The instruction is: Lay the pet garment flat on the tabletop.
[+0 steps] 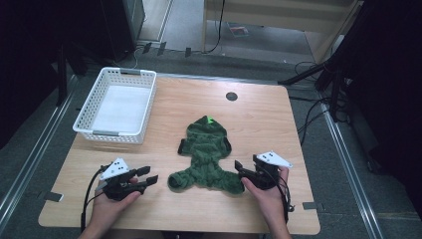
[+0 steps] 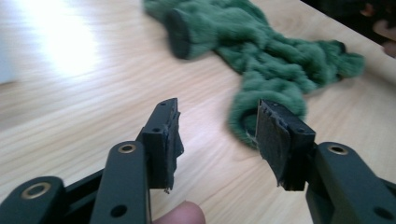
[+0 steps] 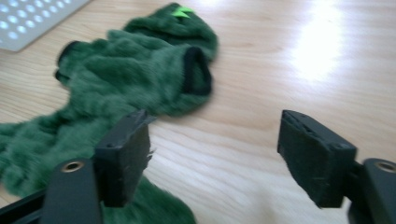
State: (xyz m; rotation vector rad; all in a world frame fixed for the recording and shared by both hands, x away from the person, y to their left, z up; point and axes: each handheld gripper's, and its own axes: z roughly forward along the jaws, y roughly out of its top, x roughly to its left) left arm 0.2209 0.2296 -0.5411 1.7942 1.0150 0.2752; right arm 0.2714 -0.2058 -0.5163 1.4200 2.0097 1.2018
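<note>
Your left tongs (image 2: 217, 140) stand open over the table (image 2: 84, 107); the green fleece garment (image 2: 261, 60) lies just beyond, untouched.

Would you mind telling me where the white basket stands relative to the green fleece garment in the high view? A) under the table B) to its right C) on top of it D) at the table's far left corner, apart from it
D: the white basket sits at the table's far left corner, with bare wood between it and the green fleece garment.

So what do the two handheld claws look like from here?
Both are black. The left claw and right claw each carry a grey three-cornered plate with dark dots, and a black cable trails from each. In the gripper views the jaws end in flat, frayed black pads with brass-ringed holes behind. Forearms are bare.
</note>
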